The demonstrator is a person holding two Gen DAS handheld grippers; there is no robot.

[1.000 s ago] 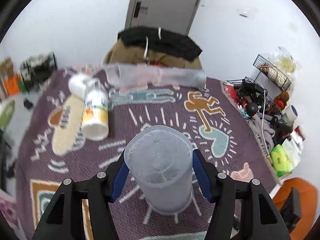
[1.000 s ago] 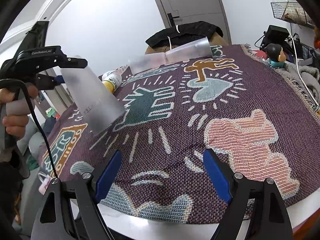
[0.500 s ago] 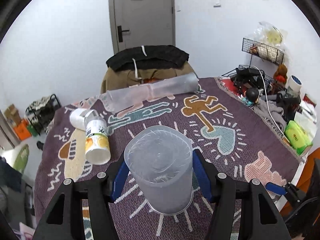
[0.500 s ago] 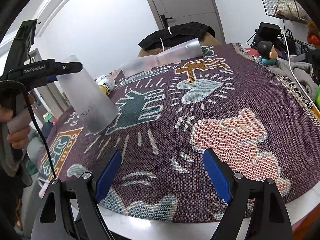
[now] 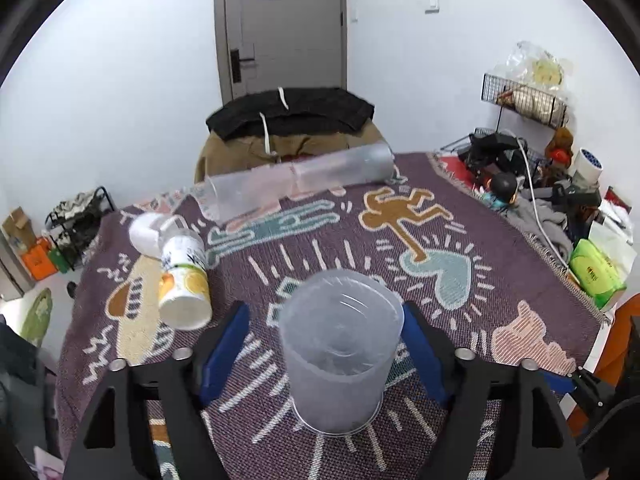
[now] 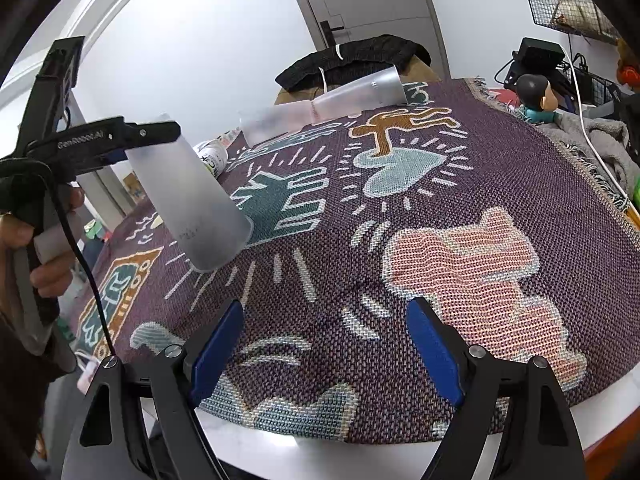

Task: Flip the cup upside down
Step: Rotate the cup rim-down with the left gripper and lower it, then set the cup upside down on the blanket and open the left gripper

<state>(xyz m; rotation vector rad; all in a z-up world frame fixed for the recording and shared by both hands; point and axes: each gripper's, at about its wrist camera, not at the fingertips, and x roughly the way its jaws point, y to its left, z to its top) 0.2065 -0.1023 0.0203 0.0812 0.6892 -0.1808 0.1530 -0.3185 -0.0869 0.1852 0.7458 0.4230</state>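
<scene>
Patterned rug [image 5: 460, 216] covers the table. Frosted cup [image 5: 340, 344] stands on it, wide rim down, btwn left gripper [image 5: 324, 350], whose blue pads sit spread clear of its sides. Right gripper [image 6: 326, 354] gapes w/ nothing in it.

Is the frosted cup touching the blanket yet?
Touching. In the right wrist view the cup's wide rim meets the blanket, no gap visible.
</scene>
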